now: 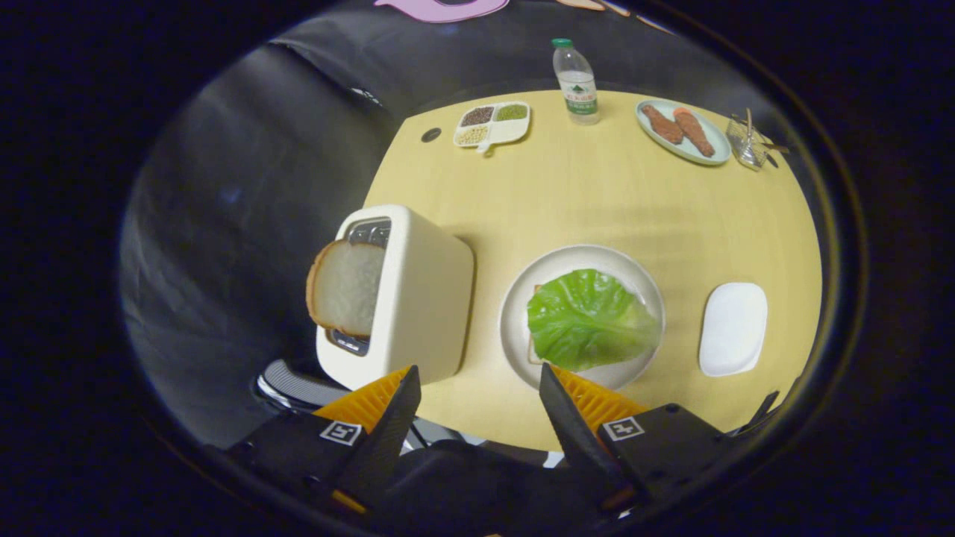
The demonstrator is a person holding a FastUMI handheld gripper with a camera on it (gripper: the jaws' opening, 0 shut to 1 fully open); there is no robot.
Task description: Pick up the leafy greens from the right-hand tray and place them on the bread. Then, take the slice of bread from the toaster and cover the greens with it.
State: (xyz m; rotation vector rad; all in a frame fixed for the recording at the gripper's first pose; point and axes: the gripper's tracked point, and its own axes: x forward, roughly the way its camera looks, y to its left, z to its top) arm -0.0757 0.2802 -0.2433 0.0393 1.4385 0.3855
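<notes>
The gripper (477,377) hangs above the near edge of the yellow table (597,201) with its fingers spread wide and nothing between them. Just ahead of the right finger, the lettuce leaf (589,319) lies on the round plate (522,298), almost hiding the bread under it. Ahead of the left finger stands the toaster (418,298), a bread slice (345,287) sticking up from its slot. The white tray (733,328) sits right of the plate. Beyond are a water bottle (576,82), a divided dish (492,124) and a plate of sausages (683,130).
</notes>
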